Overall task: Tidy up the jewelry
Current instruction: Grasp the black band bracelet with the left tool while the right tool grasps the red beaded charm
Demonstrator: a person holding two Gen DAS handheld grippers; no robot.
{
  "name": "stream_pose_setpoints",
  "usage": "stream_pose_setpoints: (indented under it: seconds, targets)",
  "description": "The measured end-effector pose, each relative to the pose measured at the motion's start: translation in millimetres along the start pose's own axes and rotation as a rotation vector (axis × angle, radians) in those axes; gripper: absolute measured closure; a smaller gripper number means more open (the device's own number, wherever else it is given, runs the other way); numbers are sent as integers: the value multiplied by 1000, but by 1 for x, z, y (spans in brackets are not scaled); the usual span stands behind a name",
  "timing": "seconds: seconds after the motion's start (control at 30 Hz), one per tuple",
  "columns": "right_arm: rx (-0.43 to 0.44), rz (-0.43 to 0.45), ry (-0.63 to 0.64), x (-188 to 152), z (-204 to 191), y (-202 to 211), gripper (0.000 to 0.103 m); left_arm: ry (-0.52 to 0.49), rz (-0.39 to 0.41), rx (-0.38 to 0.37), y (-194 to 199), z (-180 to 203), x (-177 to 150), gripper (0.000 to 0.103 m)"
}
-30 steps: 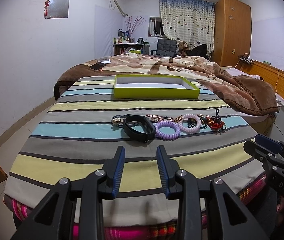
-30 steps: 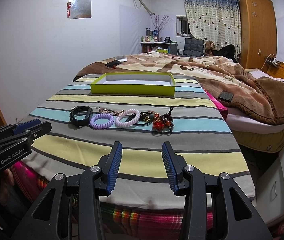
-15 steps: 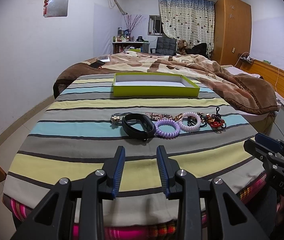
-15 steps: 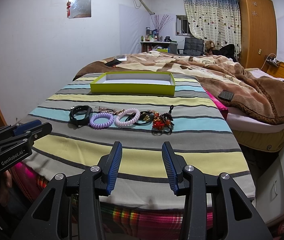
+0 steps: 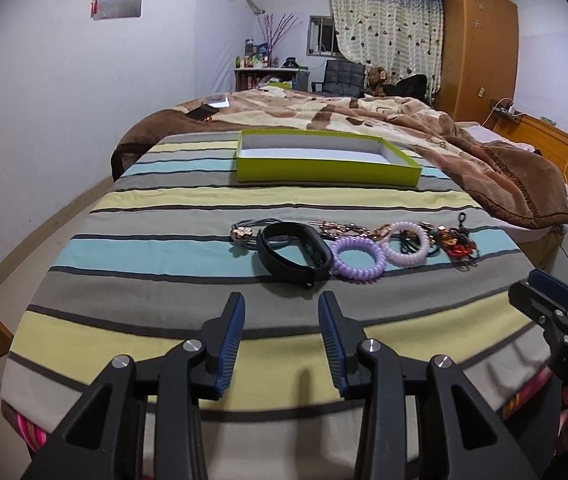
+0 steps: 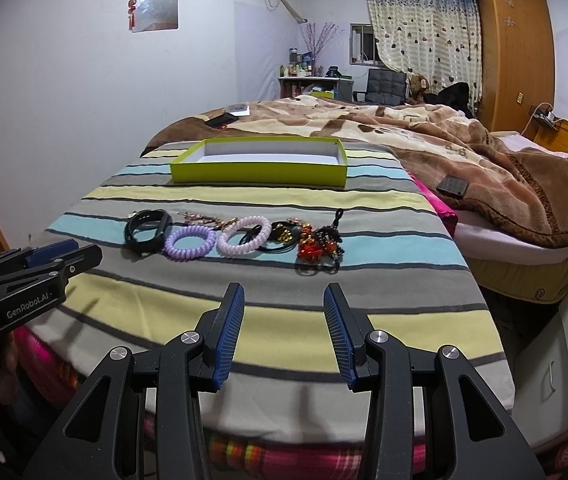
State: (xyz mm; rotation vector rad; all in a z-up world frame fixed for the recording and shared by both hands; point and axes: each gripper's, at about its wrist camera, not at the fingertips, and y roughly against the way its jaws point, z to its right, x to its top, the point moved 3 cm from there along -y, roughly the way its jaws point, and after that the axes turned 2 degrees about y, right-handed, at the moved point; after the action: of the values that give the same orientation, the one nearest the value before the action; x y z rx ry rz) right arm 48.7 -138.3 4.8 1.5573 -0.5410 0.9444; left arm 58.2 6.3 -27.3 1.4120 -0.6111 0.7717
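The left black two-finger gripper with blue ribbed pads (image 5: pixel 279 340) hangs over the near edge of the bed, tilted downward, its jaws just widened with nothing between them. The right black two-finger gripper with blue ribbed pads (image 6: pixel 284 334) hovers alongside, likewise tilted, jaws apart and empty.

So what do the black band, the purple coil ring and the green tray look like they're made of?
Black band: probably matte rubber or silicone, smooth and dull. Purple coil ring: glossy, translucent plastic spiral. Green tray: likely cardboard, with thin flat walls and a white inside.
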Motion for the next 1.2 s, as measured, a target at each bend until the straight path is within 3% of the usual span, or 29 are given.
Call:
stream_pose_setpoints:
  seconds: [0.37, 0.83, 1.07, 1.2]
  targets:
    - [-5, -60, -54, 24, 28, -39, 61, 49, -87, -12, -39, -11, 22, 63]
    - [57, -202, -158, 33, 51, -92, 61, 81, -165, -14, -71, -14, 33, 63]
    - [88, -223, -193, 37, 55, -99, 90, 78, -177, -9, -77, -15, 34, 65]
    - [97, -220, -209, 36, 59, -97, 95, 64, -178, 3, -76, -15, 33, 74]
